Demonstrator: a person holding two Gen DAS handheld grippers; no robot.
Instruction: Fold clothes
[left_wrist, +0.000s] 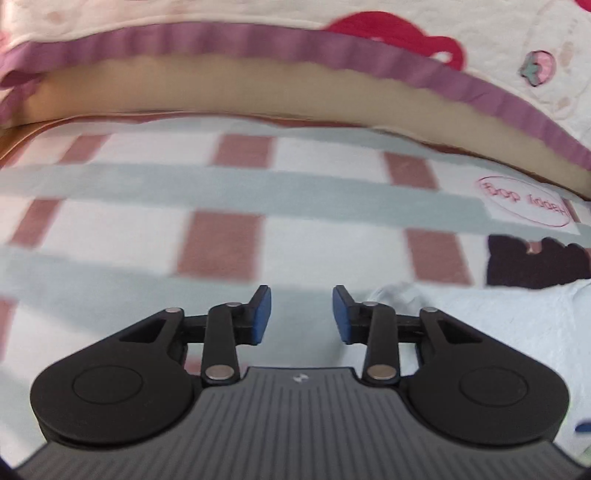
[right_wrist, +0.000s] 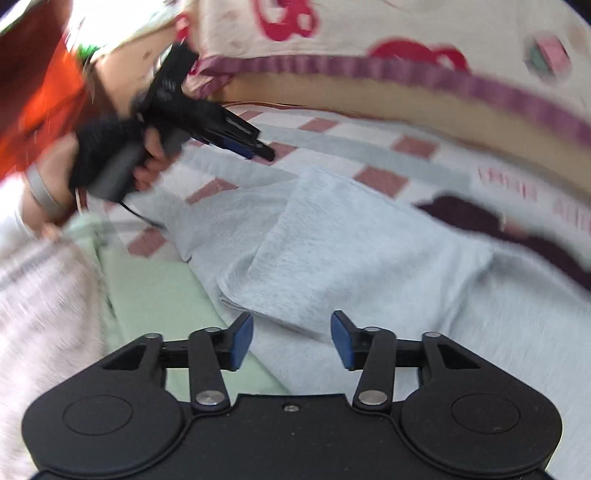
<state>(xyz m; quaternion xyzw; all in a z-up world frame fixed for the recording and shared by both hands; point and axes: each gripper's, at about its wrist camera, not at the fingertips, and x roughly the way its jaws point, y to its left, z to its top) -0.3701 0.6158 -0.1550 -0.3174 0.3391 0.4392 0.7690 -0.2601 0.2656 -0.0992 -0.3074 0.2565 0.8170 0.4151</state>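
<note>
pale grey knit garment (right_wrist: 332, 236) part-folded ahead of right gripper (right_wrist: 291, 341) | both fingers open, empty; left gripper (left_wrist: 302, 314) | final folds left

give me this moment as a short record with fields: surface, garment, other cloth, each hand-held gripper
surface: checked blanket, white with pink squares and grey bands
garment: pale grey garment, partly folded, one flap laid over the rest
other cloth: green cloth left of the garment; dark purple cloth beyond it
left hand-held gripper: open, nothing between the pads, above the blanket
right hand-held gripper: open, nothing gripped, over the garment's near edge
</note>
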